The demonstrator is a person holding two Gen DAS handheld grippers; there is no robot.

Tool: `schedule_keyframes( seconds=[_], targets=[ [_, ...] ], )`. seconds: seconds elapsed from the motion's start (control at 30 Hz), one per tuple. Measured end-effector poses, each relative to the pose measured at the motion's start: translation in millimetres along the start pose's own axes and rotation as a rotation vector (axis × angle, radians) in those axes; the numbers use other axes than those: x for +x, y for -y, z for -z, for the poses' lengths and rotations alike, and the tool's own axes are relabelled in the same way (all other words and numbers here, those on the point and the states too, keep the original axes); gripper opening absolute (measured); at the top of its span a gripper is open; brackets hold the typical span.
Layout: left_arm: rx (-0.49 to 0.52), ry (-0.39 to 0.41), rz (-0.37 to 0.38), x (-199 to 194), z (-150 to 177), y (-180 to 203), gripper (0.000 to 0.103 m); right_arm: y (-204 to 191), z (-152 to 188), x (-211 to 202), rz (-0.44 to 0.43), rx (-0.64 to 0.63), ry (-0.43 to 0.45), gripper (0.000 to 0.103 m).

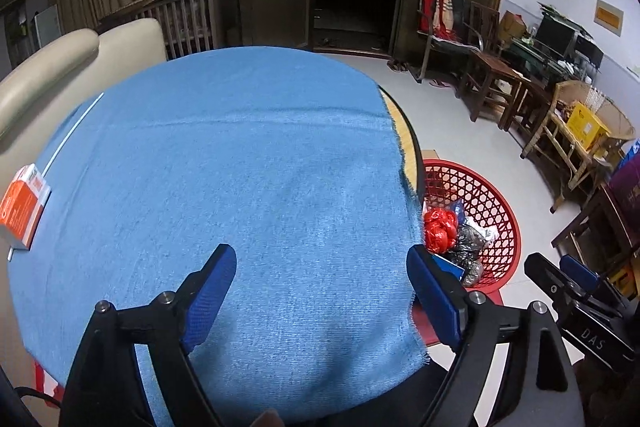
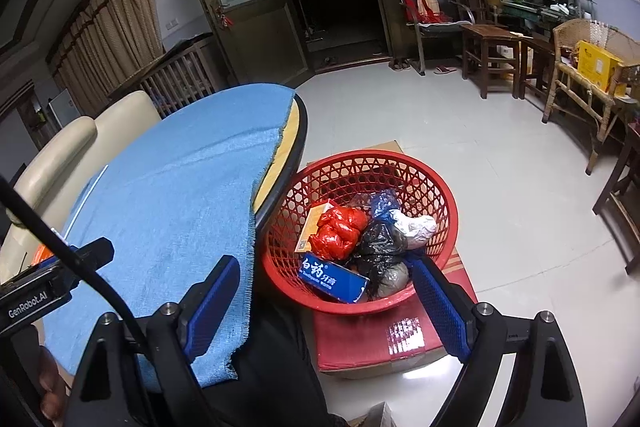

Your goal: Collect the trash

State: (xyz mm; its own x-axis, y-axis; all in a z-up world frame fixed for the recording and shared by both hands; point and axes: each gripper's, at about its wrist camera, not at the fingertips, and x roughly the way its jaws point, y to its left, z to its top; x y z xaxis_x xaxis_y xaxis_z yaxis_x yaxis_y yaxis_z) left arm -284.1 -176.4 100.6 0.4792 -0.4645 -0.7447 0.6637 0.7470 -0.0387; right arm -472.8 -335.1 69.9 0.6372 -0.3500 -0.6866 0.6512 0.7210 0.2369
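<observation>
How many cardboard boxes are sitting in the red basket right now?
2. A blue toothpaste box lies at the near side of the red basket; an orange-and-white box leans against its left wall, behind the red bag. The bags may hide more.

Right gripper (image 2: 328, 291) jaws wide, nothing between them. Red basket (image 2: 440, 183) on a red box (image 2: 360, 343) beside the blue-clothed table (image 2: 168, 187) — holds red bag (image 2: 340, 231), black bag (image 2: 380, 247), blue toothpaste box (image 2: 332, 277).

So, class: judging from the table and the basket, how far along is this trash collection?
Done: the red basket already holds a crumpled red bag, a black bag and a blue box. In hand: nothing; the left gripper and right gripper are both open and empty. Left: an orange box still on the blue cloth.
</observation>
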Motion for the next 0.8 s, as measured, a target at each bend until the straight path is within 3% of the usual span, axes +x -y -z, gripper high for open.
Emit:
schedule_keyframes(
  seconds=[0.27,0.8],
  targets=[
    [0.048,0.014,-0.023,-4,1,10,0.091,7,1,2,0.001,0.018,-0.012,0.09],
    [0.044,0.018,-0.01,-6,1,12,0.091,2,0,0,-0.008,0.0,-0.001,0.09]
  ],
)
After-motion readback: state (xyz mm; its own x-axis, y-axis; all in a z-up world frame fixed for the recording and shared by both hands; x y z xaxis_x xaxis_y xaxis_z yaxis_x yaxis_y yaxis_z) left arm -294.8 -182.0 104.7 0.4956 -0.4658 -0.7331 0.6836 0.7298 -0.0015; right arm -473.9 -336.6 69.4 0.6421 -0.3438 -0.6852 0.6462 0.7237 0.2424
